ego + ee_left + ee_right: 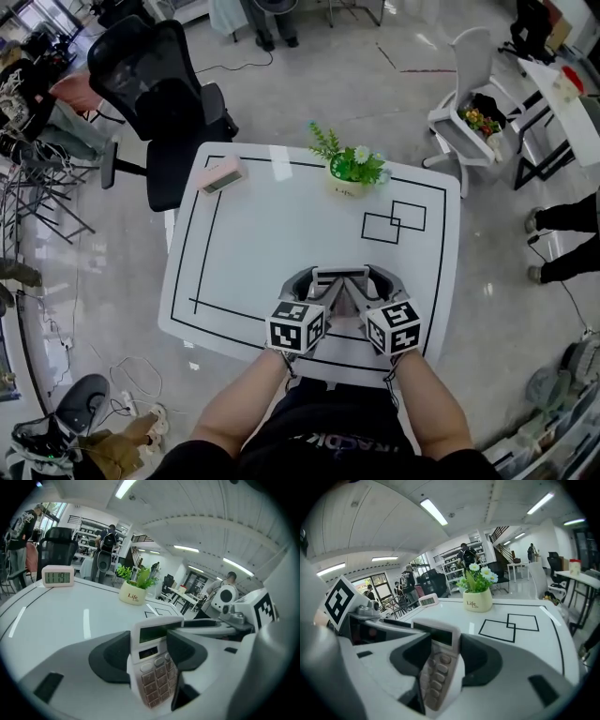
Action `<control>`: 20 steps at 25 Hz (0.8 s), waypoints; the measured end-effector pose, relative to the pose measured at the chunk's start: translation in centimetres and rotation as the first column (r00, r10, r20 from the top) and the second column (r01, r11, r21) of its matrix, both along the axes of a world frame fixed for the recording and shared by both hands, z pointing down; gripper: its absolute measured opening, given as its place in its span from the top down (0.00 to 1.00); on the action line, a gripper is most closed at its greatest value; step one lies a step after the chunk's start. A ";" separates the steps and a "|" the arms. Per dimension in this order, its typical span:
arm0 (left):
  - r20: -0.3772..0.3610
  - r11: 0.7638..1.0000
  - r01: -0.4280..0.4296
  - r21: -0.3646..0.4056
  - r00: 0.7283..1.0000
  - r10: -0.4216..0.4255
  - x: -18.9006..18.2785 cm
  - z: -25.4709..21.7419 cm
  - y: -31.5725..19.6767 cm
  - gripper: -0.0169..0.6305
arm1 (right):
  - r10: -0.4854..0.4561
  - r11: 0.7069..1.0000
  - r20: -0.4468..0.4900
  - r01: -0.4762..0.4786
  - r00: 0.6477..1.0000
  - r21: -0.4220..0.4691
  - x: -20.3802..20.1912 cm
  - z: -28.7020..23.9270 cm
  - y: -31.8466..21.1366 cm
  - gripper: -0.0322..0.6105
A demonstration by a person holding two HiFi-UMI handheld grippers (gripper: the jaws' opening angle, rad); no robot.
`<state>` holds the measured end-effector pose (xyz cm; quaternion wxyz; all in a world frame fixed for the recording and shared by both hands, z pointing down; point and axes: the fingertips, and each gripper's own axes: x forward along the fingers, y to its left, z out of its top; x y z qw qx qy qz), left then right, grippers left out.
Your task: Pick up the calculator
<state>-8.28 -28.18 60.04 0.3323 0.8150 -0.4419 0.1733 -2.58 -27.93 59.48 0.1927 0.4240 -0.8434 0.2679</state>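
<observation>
1. Table (244, 244): white top with rounded corners and a black outline running inside its edge. Two overlapping black rectangles (394, 221) are marked on its far right part.

2. Office chair (155, 84): black, mesh back, standing at the table's far left corner.

3. White chair (469, 56): well apart from the table, beyond its far right corner, with small colourful items on the seat.

4. Left gripper (312, 284): grey, carrying a black-and-white square-marker cube. Its dark pads are clamped on the calculator's two long sides (150, 656).

5. Right gripper (373, 284): the same build, just beside the left one. Its jaws are likewise clenched on the same calculator (440, 660).

6. Potted plant (347, 173): green sprigs and a white flower in a cream pot printed "Life" with smaller illegible print beneath (132, 593). It stands at the table's far edge, near the middle.

7. Calculator (339, 279): white body with pale rounded keys, held between both grippers at the table's near edge, in front of the person. The display end points away from the person and the display shows no figures (152, 667). Key legends are too blurred to read (436, 667).

8. Digital clock (222, 174): pink case, on the far left corner of the table, display reading "11:19" (58, 576).
</observation>
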 end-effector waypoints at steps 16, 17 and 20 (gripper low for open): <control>-0.019 0.961 -0.127 0.245 0.991 0.135 -2.3 -12.1 8.5 0.60 | 0.135 0.953 -0.007 -0.128 0.991 0.276 -2.4 -12.2 9.5 0.66; -0.020 0.958 -0.132 0.255 0.990 0.141 -2.2 -12.9 9.4 0.60 | 0.139 0.949 -0.008 -0.131 0.990 0.287 -2.3 -13.0 10.4 0.66; -0.020 0.948 -0.139 0.285 0.988 0.151 -1.7 -14.9 11.8 0.60 | 0.145 0.937 -0.011 -0.133 0.989 0.323 -1.8 -14.9 12.8 0.66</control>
